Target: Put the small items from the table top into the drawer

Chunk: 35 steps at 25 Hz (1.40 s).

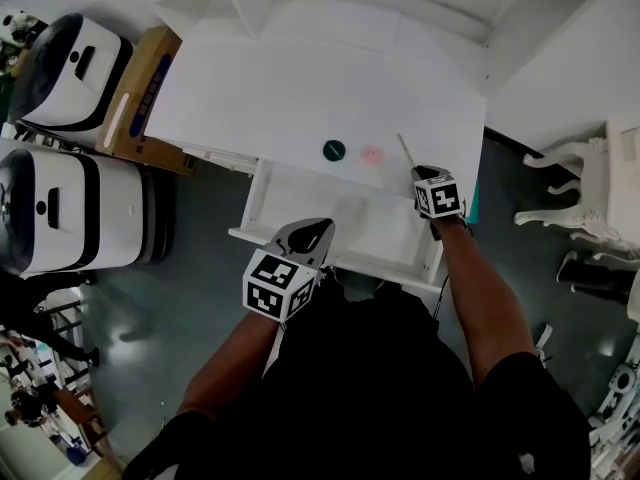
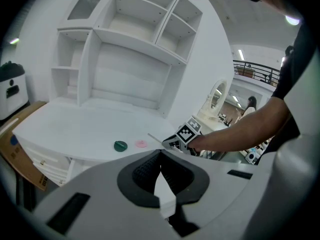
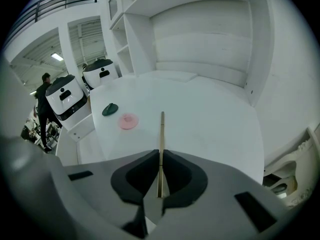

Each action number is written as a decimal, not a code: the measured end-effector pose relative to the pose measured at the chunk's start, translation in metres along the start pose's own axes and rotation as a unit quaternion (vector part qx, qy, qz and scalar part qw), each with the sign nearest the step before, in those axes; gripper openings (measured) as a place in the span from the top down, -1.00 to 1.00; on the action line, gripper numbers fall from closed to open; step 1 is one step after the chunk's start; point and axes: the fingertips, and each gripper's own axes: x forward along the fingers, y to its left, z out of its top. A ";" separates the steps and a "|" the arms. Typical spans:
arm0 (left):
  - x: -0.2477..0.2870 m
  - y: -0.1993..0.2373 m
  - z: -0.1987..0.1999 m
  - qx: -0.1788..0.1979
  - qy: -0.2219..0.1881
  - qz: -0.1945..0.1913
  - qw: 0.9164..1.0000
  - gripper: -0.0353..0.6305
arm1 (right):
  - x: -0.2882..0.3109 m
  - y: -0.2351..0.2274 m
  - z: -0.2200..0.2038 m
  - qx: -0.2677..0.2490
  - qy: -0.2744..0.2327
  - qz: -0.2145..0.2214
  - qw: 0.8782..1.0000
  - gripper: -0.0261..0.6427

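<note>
On the white desk top point(image 1: 260, 98) lie a dark green round piece point(image 1: 334, 150) and a pink round piece point(image 1: 372, 154), side by side near the front edge. To their right, my right gripper point(image 1: 420, 172) is shut on the near end of a thin pale stick point(image 1: 405, 149); the stick point(image 3: 161, 129) points away over the desk. The drawer point(image 1: 330, 258) below the desk's edge stands pulled out, and its inside looks bare. My left gripper point(image 1: 318, 225) hovers over the drawer's front left, jaws shut with nothing in them.
Two white robot bodies point(image 1: 70, 68) point(image 1: 70, 208) and a cardboard box point(image 1: 145, 93) stand left of the desk. A white ornate chair point(image 1: 590, 188) is at the right. White shelving point(image 2: 135, 34) rises at the desk's back.
</note>
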 end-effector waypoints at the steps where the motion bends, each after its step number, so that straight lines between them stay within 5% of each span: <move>1: 0.000 0.000 0.000 0.000 -0.001 0.000 1.000 0.88 | -0.001 0.000 0.001 0.001 0.000 0.000 1.000 0.78; 17: -0.004 0.003 -0.002 -0.016 -0.006 -0.010 1.000 0.88 | -0.016 0.013 0.005 -0.006 -0.024 0.007 1.000 0.79; 35: 0.008 0.001 -0.013 -0.016 0.013 -0.029 0.999 0.88 | -0.064 0.074 -0.021 -0.194 -0.045 0.056 0.978 0.79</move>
